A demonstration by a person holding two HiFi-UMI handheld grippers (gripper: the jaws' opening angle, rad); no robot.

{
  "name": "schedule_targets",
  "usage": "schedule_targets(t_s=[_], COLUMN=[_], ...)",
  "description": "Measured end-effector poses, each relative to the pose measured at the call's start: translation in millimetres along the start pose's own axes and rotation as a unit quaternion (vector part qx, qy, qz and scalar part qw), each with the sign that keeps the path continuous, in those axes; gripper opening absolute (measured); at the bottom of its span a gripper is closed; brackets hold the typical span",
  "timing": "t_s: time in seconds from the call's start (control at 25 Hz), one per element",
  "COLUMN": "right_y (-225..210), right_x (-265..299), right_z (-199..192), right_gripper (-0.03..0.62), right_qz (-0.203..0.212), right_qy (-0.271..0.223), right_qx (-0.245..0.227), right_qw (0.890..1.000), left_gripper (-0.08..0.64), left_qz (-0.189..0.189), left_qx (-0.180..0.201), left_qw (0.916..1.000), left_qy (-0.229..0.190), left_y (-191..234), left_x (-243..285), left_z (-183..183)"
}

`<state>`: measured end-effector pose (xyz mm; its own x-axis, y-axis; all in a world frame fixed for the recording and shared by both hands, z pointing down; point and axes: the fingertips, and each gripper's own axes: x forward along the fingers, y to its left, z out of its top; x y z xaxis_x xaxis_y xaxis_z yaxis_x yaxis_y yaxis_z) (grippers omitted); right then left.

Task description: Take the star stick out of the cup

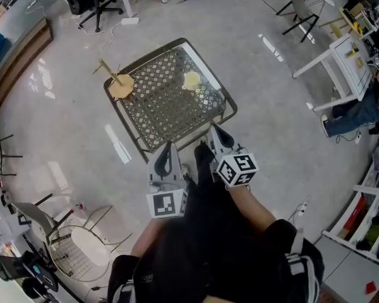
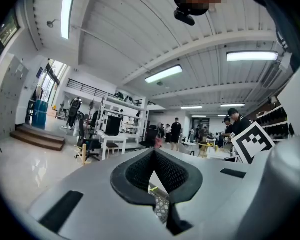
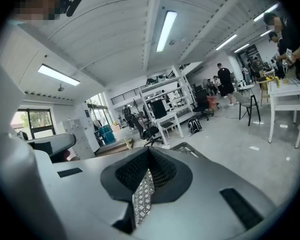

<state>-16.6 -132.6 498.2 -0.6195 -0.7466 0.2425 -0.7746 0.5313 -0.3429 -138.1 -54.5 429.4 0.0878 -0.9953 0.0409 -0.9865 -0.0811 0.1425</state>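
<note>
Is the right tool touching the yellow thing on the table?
Apart. Head view: the right tool sits at the table edge, far from the yellow thing.

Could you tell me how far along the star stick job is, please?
Nothing looks done: a stick pokes from the tan cup at the table's left corner. In hand: nothing; the left gripper and right gripper are shut and empty at the near side. Left: reach, grip, lift it out.

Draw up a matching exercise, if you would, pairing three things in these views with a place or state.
Things:
1. cup with stick
2. yellow object
3. right gripper

Descriptions:
A. fingers together, nothing between them
B. at the mesh table's left corner
C. on the mesh, near the far right edge

Pairs: 1-B; 2-C; 3-A
</note>
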Motion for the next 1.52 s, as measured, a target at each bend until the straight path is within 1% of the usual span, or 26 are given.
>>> schedule_targets(t_s=[0.12,0.32,0.48,0.68,0.8,0.96,1.16,1.32,1.52], right_y=[-15,-43,-68,-108,-127,-142,-162,-172,-174], right_x=[19,59,92,131,152,179,201,210,223], right_z=[-7,-15,-33,-58,-70,-91,-120,-130,-137], right_gripper=[0.011,0.011,0.011,0.011,0.020,0.073,0.124,0.135,0.135], right_qz=[-0.008,-0.028,-0.044,-0.066,-0.076,-0.088,-0.104,-0.108,-0.098], right_qy=[0.008,0.024,0.048,0.086,0.108,0.137,0.170,0.182,0.192], right_qx=[0.028,0.071,0.125,0.184,0.209,0.234,0.285,0.309,0.339], right_qw=[1.000,0.997,0.990,0.977,0.969,0.959,0.938,0.927,0.916], left_gripper=[0.015,0.015,0.015,0.015,0.015,0.015,0.015,0.015,0.015], left_qz=[0.005,0.010,0.013,0.016,0.017,0.020,0.020,0.021,0.025], left_qx=[-0.012,-0.007,-0.003,-0.004,-0.003,-0.010,-0.022,-0.028,-0.028], left_qw=[0.9999,0.9999,0.9999,0.9996,0.9990,0.9982,0.9970,0.9955,0.9949], left_qy=[-0.007,-0.002,0.007,0.024,0.040,0.055,0.071,0.088,0.094], left_y=[4,16,25,28,34,47,51,52,58], left_x=[14,47,74,117,141,165,189,204,215], left_z=[1,2,2,-2,-7,-15,-27,-37,-41])
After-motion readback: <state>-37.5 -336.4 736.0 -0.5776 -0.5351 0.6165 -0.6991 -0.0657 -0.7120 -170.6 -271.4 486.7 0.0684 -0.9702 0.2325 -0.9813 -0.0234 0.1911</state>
